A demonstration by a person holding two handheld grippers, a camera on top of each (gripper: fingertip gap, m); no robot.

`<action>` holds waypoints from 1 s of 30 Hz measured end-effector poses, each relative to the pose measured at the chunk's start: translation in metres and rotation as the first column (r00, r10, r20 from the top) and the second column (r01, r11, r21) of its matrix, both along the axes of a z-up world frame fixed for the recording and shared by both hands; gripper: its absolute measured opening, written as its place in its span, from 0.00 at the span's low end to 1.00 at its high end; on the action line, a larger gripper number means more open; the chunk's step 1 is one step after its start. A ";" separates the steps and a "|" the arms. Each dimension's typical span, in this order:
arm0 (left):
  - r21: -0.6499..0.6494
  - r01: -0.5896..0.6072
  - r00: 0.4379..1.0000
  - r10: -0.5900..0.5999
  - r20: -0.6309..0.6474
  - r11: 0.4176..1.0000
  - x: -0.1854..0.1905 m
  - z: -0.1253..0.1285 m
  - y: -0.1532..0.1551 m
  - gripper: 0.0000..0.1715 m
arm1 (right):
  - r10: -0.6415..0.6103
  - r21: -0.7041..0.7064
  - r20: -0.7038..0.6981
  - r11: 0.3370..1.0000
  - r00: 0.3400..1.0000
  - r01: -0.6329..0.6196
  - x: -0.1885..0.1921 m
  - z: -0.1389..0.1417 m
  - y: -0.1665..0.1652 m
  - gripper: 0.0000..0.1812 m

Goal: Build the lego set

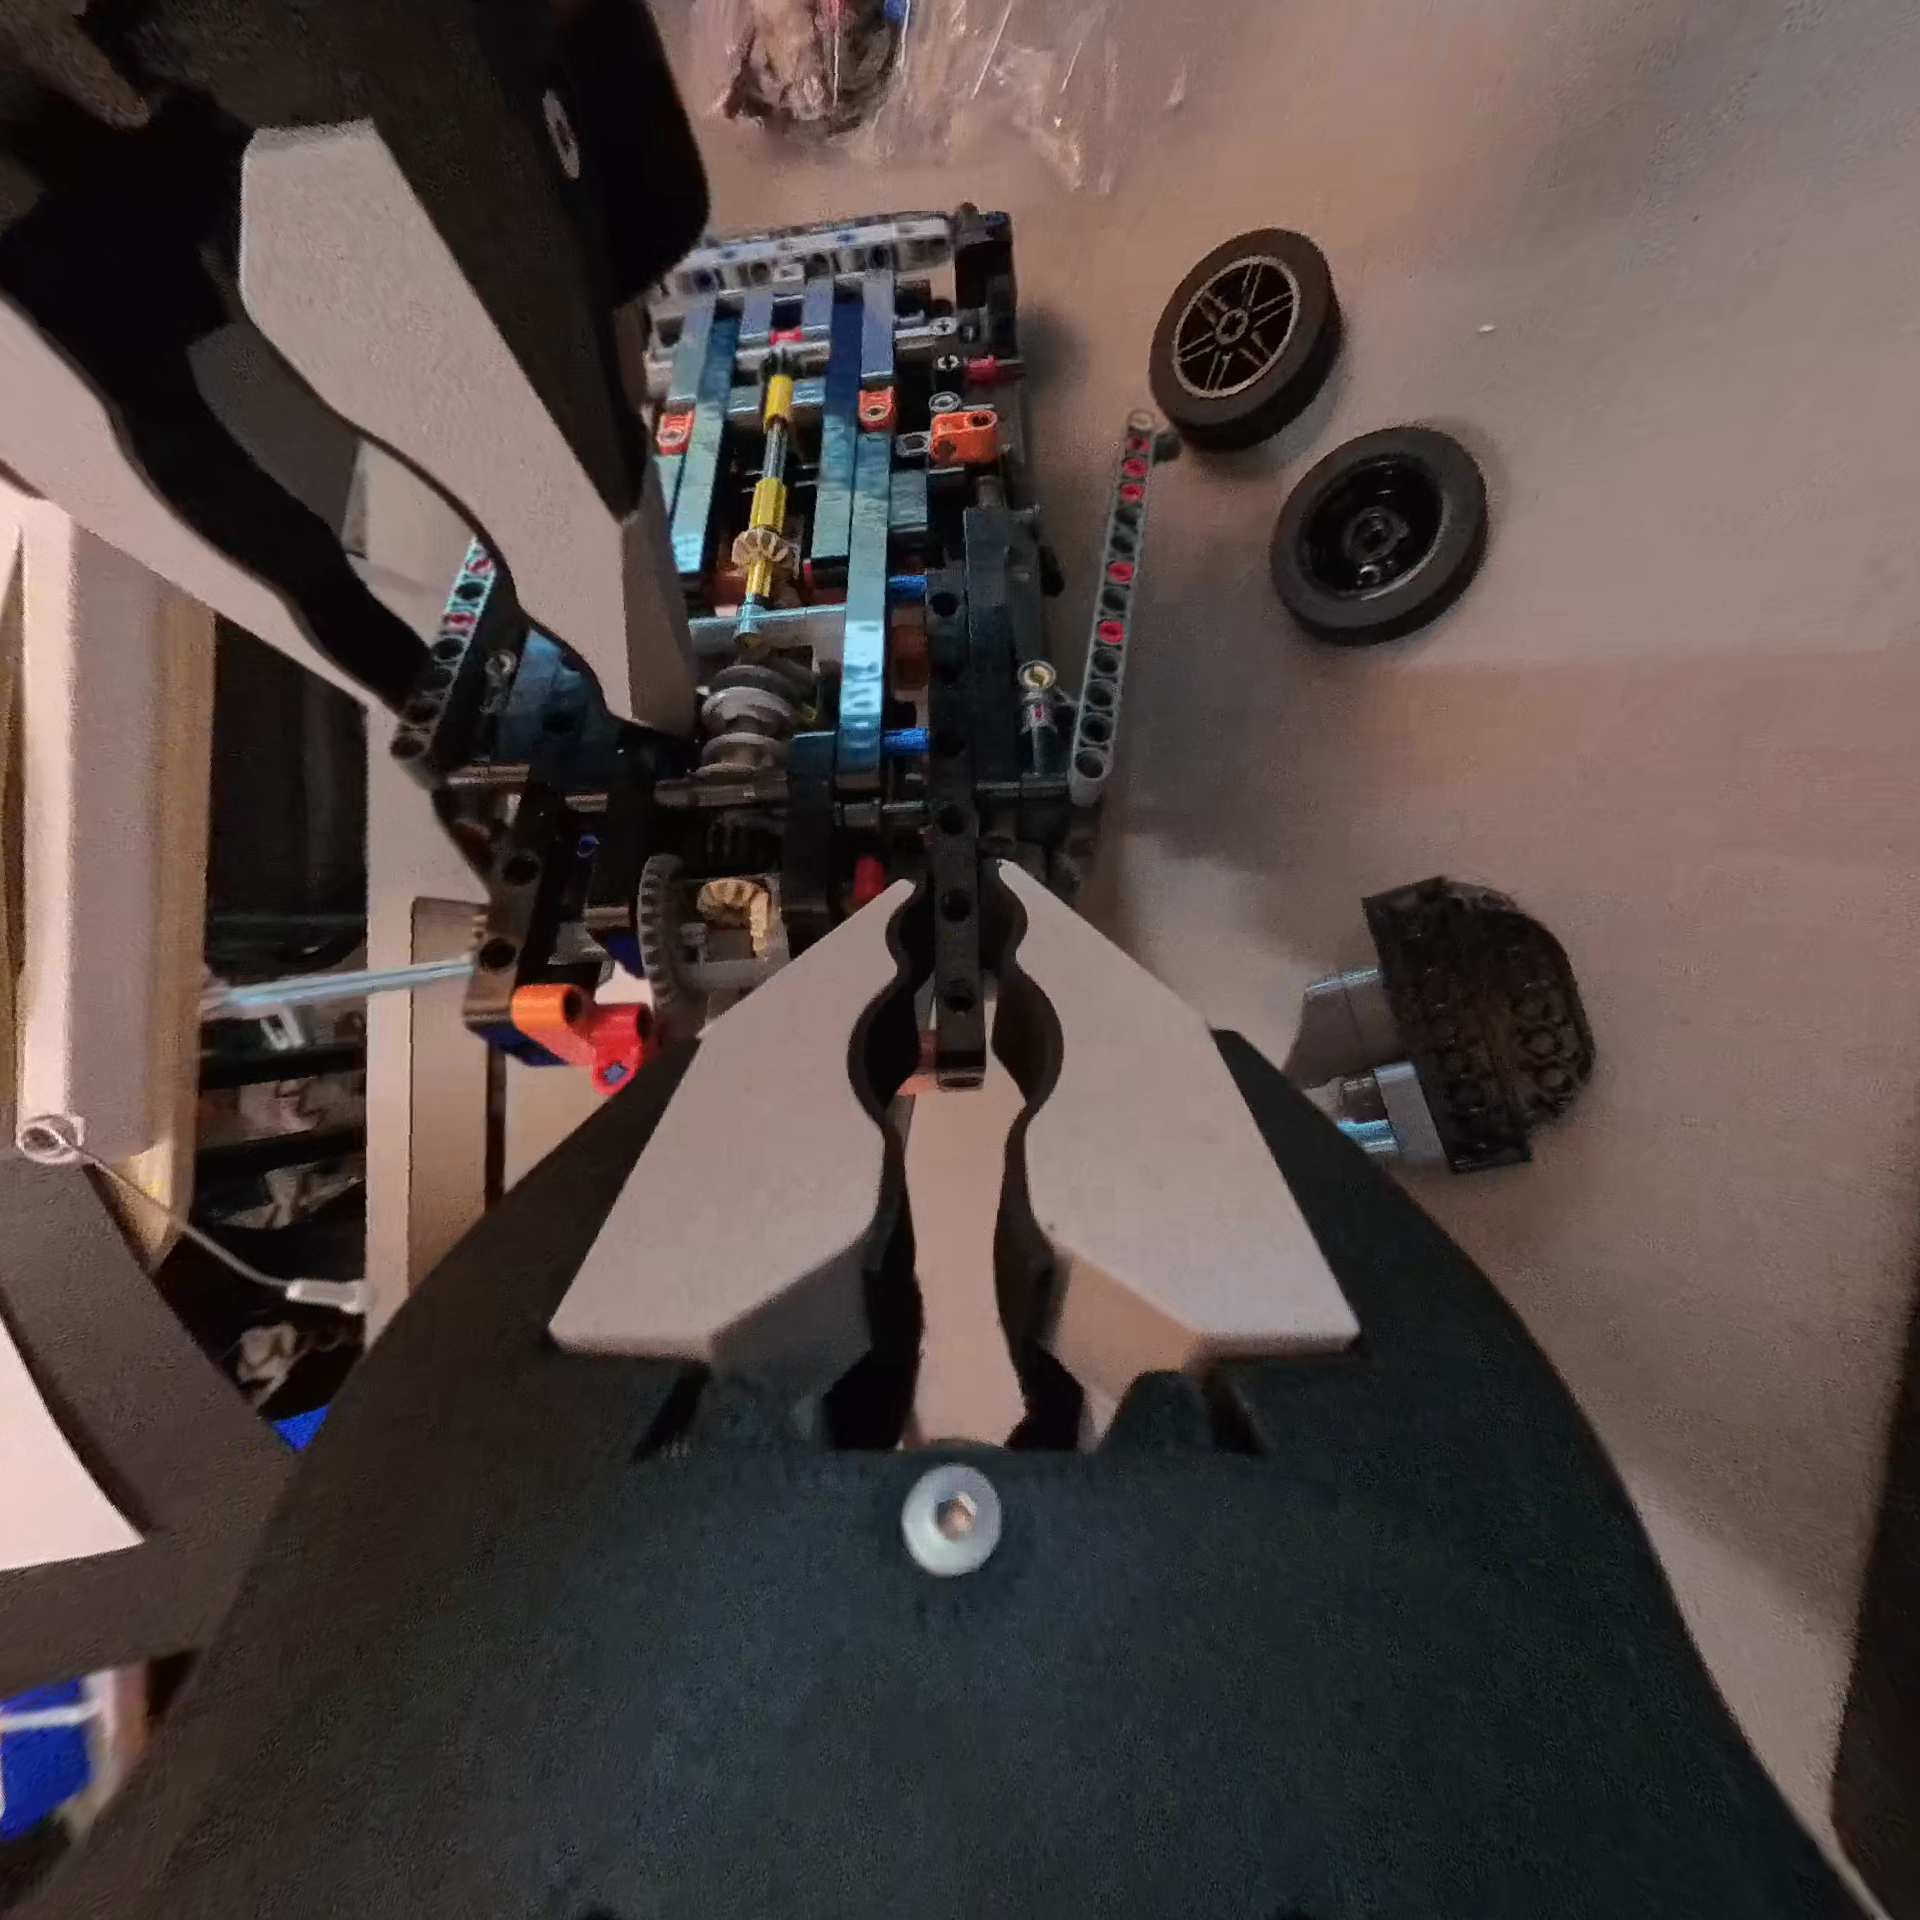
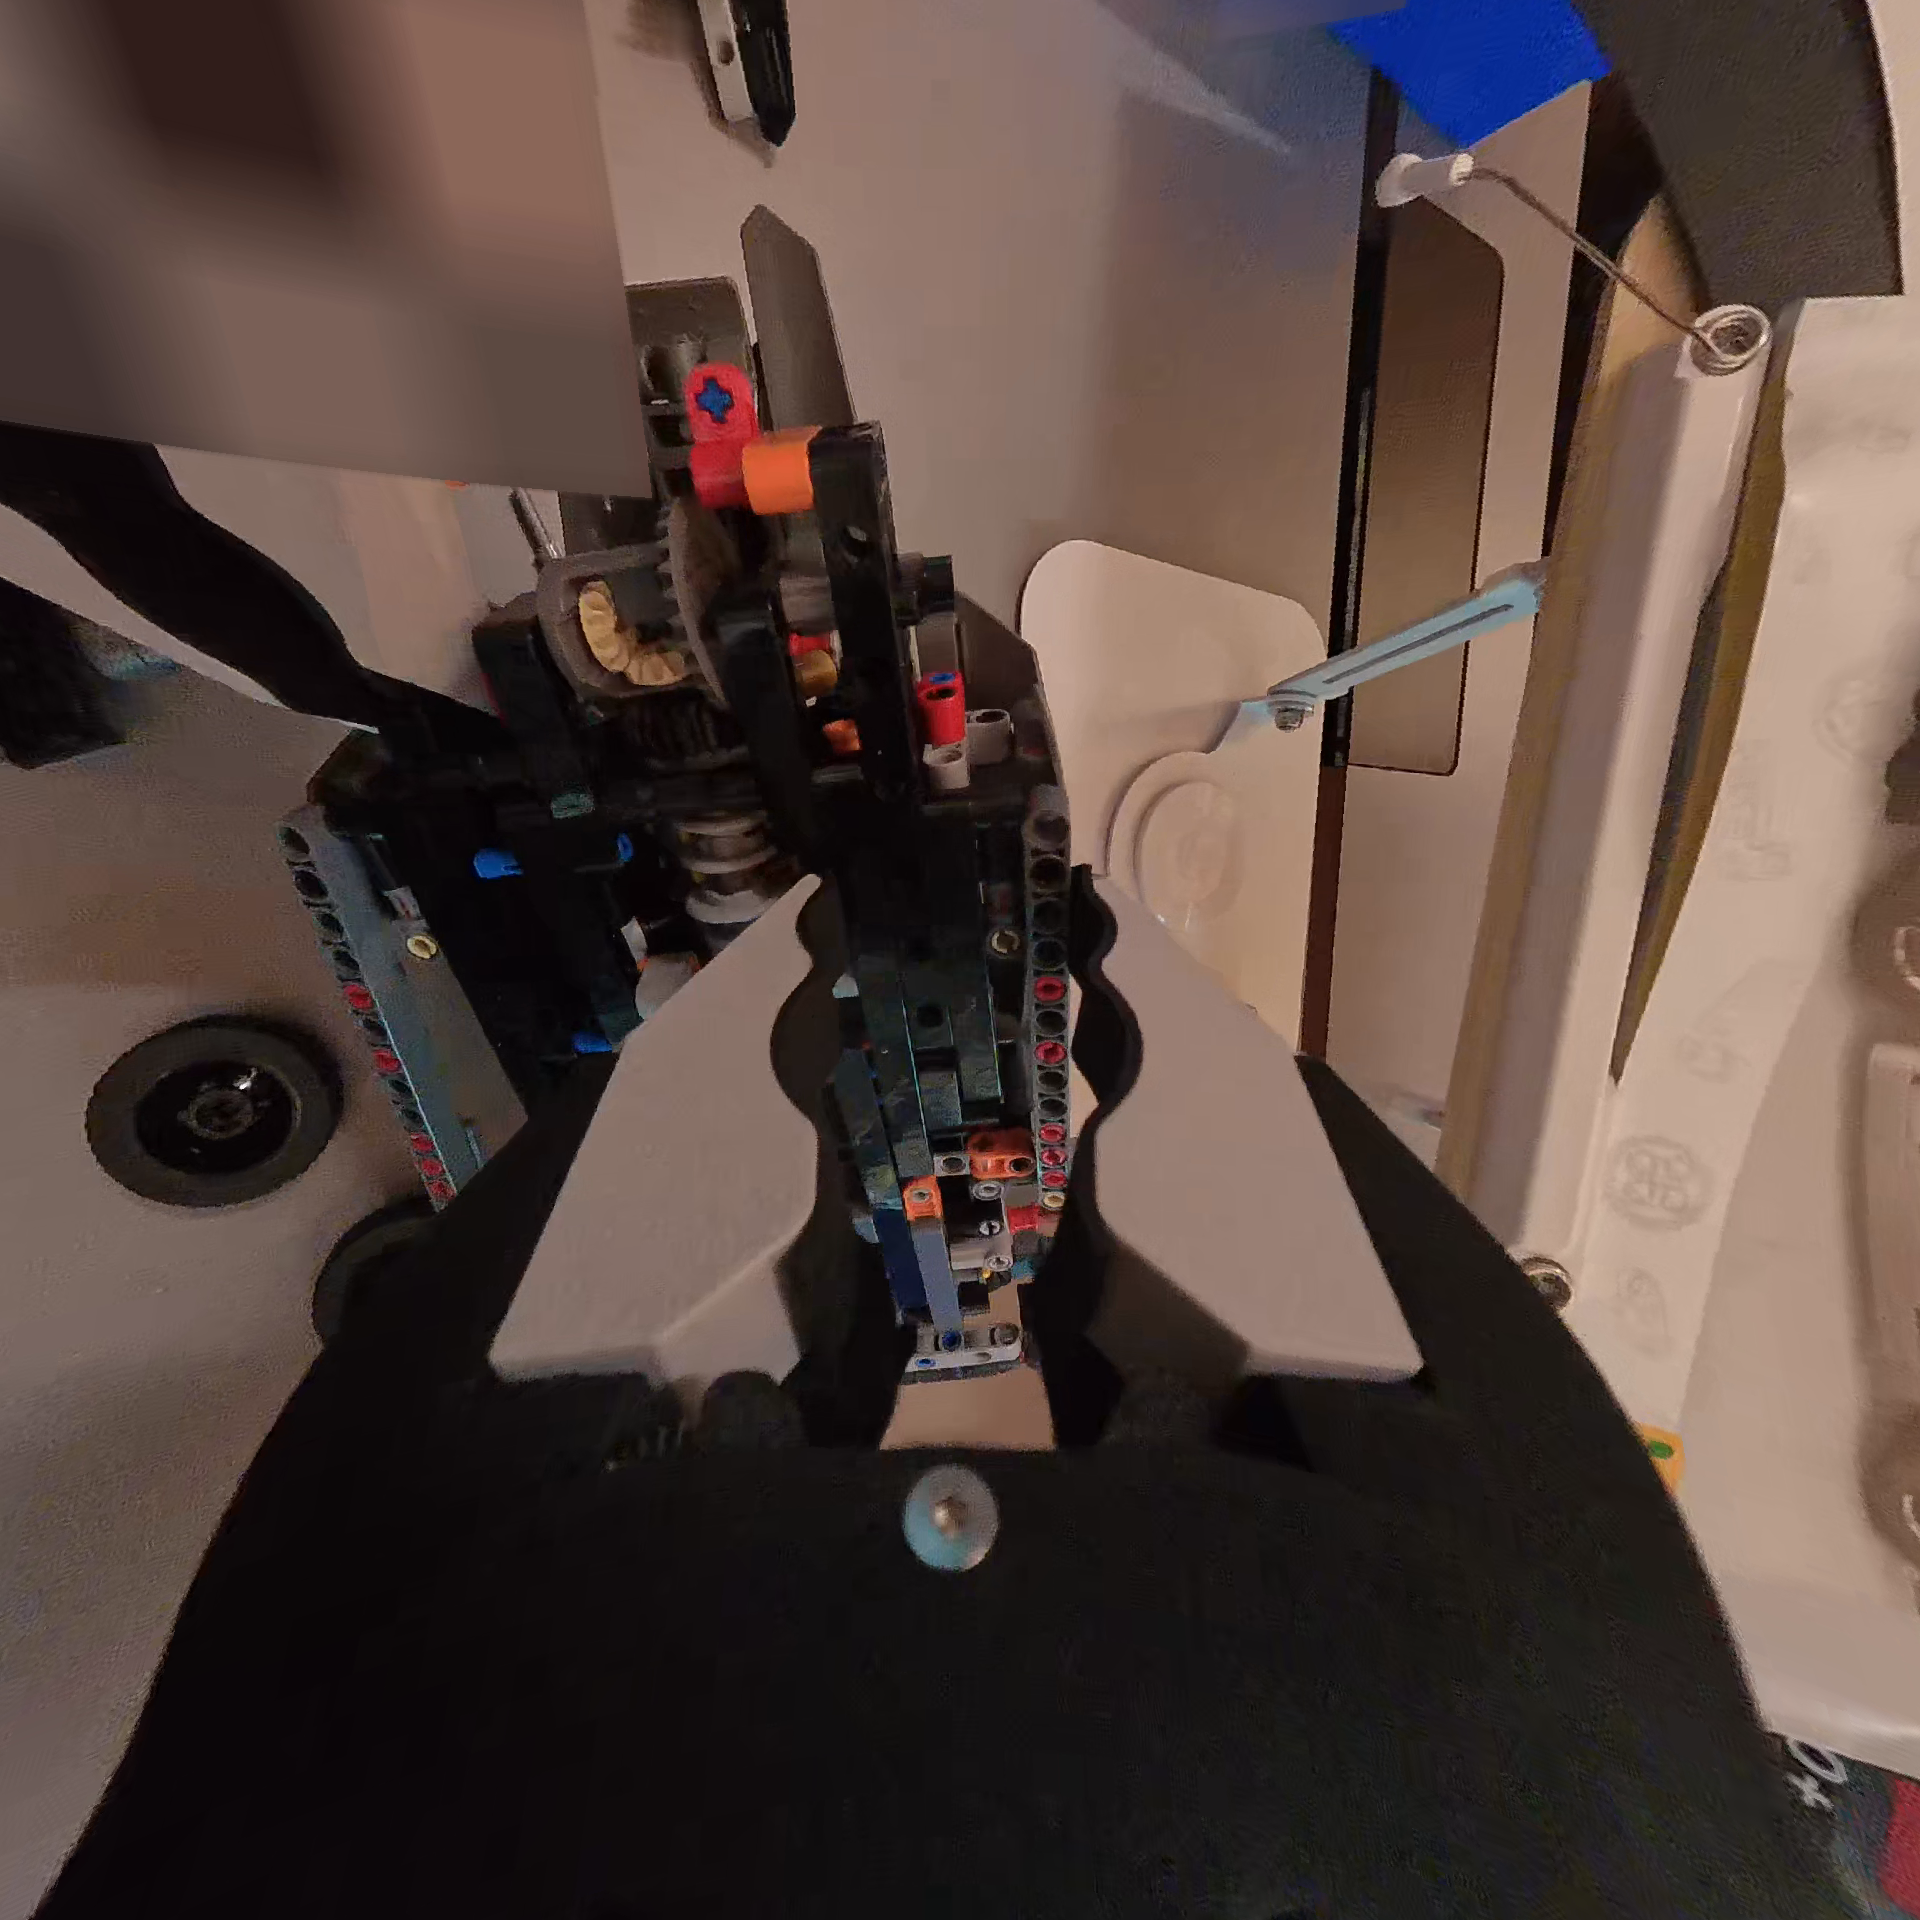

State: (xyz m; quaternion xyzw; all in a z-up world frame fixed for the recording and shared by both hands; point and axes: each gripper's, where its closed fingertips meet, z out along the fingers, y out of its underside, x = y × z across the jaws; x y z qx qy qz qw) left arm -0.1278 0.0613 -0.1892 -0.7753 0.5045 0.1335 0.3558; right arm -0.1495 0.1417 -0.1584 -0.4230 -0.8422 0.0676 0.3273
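In the left wrist view, the right gripper [image 1: 634, 717] reaches in from the upper left, its grey fingers against the left flank of the half-built blue, black and grey Technic lego chassis [image 1: 831, 561], which sits on the pale beige tabletop [image 1: 1558, 727]. At the centre, the left gripper [image 1: 958, 894] pinches a black holed beam [image 1: 956, 935] that juts from the chassis's near end, the fingers pressed against both of its sides. A long grey holed beam with red pins [image 1: 1110, 613] slants off the chassis's right side. Further right lie two loose black rubber wheels: a spoked one [image 1: 1242, 338] and, just below it, a plain-hubbed one [image 1: 1377, 535]. Lower right rests a black rounded studded brick piece on grey connectors [image 1: 1475, 1023].

In the right wrist view, a black wheel [image 2: 213, 1112] lies far left. The right gripper [image 2: 945, 904] has its fingers spread around the chassis [image 2: 914, 1018], clamping its dark body on both flanks.
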 end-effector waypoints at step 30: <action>0.171 -0.041 0.988 0.014 0.155 0.984 0.000 -0.005 -0.001 0.04 | -0.172 -0.443 0.141 0.870 0.975 0.217 0.001 -0.034 0.017 0.24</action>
